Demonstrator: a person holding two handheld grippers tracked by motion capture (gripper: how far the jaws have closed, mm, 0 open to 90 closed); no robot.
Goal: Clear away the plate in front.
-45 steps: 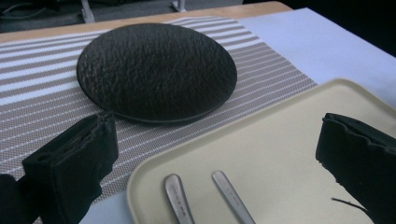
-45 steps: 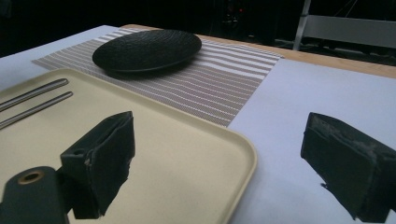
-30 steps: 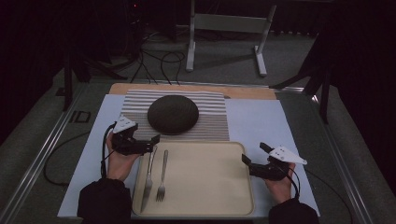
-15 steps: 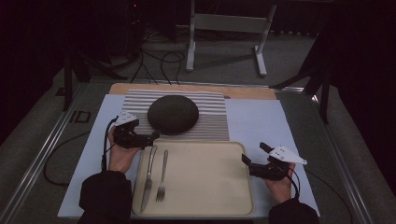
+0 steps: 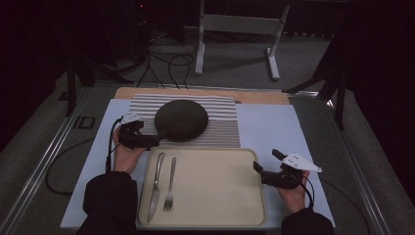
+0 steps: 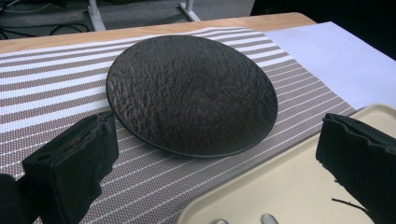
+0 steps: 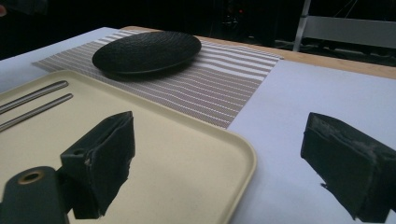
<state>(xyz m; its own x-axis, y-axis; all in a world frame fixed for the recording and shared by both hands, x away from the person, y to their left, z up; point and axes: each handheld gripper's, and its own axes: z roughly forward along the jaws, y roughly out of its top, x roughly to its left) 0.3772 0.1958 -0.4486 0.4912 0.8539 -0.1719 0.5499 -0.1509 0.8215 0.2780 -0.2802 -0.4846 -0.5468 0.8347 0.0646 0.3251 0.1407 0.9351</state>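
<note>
The round black bumpy plate [image 6: 191,93] sits in the middle of the striped grey-and-white cloth mat [image 5: 220,132]. It looks hard and a bit heavy, and it could break if dropped. Its thin rim lifts off the mat a little, so the near edge is the best place to grab. The left gripper [image 5: 149,140] is right beside that edge with its jaws wide apart; maybe it touches, it is hard to tell. Just below the plate lies the flat cream plastic tray [image 5: 220,196] with a shiny metal knife [image 5: 155,186] and fork [image 5: 170,185]. The right gripper [image 5: 262,169] rests at the tray's far side, jaws apart too.
</note>
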